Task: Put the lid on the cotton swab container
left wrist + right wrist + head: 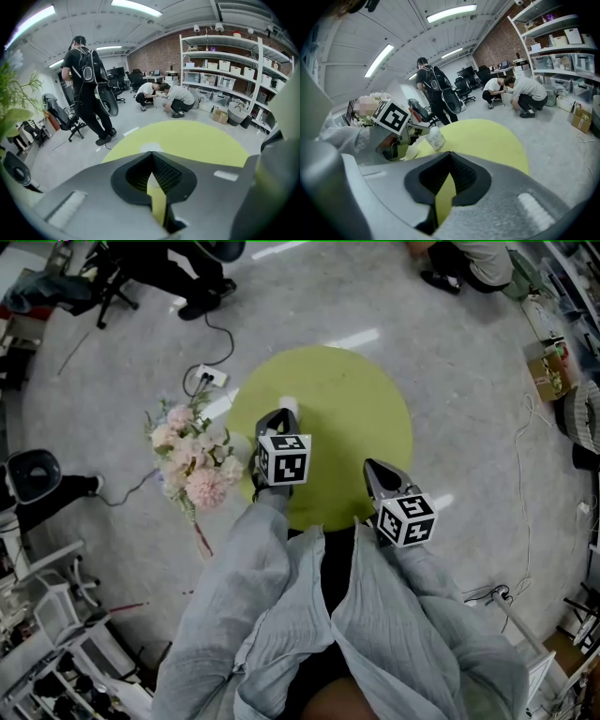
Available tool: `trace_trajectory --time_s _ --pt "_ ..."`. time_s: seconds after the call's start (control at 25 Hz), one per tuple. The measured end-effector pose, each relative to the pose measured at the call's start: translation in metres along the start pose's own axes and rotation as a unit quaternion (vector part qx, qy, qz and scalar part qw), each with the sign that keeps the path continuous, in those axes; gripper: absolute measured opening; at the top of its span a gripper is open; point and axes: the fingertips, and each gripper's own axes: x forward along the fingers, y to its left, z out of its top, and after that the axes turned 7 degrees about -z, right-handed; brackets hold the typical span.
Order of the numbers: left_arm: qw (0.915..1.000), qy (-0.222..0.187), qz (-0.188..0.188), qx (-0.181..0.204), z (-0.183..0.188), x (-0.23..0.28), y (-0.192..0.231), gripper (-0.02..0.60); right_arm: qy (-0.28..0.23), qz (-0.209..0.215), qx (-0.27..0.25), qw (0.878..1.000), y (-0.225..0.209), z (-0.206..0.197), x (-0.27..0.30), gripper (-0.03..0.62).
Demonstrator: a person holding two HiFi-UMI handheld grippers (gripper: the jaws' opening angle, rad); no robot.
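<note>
round yellow-green counter (361,409), grey floor. one white swab container (435,139) at 12 o'clock of left tongs (280,416). right tongs (369,465); both pairs pressed together, empty. one bouquet (192,460) at 9.

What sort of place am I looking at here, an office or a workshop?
Most likely a lab or workshop with some office space: tall shelving stacked with storage boxes against a brick wall, a swivel office chair, and a power cable trailing across the bare grey floor.
</note>
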Motion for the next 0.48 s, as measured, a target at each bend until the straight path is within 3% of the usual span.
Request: trace_trajectory --time_s 0.28,0.48 --pt "0.9999 -0.01 -0.008 -0.006 -0.001 0.0 0.003 0.014 -0.011 -0.007 -0.002 1.0 0.002 0.001 -0.003 0.002" --pt "0.9987 -0.049 -0.014 -0.007 0.012 -0.013 -0.002 0.023 -0.023 -0.018 -0.003 1.0 -0.001 0.001 -0.009 0.002"
